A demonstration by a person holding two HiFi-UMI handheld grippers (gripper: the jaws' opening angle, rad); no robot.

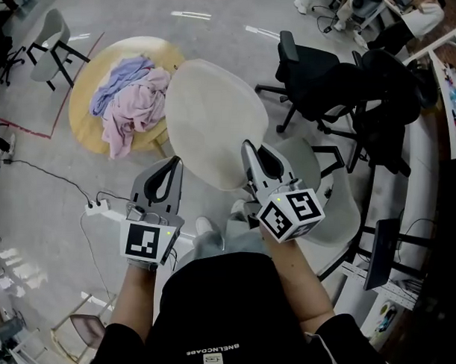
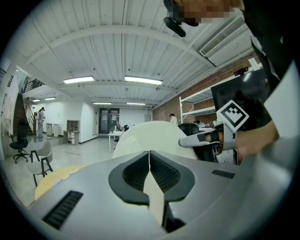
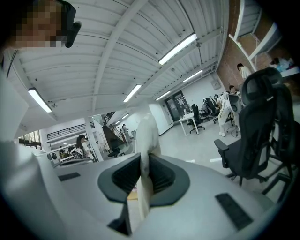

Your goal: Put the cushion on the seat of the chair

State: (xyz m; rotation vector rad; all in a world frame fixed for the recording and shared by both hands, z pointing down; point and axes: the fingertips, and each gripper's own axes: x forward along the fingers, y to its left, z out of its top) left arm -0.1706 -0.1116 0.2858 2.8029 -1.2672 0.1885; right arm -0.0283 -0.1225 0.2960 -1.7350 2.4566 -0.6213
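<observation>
While our left tongs (image 1: 174, 164) and right tongs (image 1: 248, 150) clamped just the cushion (image 1: 214, 117) rim, we judged it might slip before the chair (image 1: 340, 207) at four o'clock.

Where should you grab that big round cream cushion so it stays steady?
Grab its thin near edge, coming in from the person's side. The cushion is wide and flat, so only the rim fits between jaws. Two grips spread apart, like the left tool and right tool have, probably keep it from tipping.
</observation>
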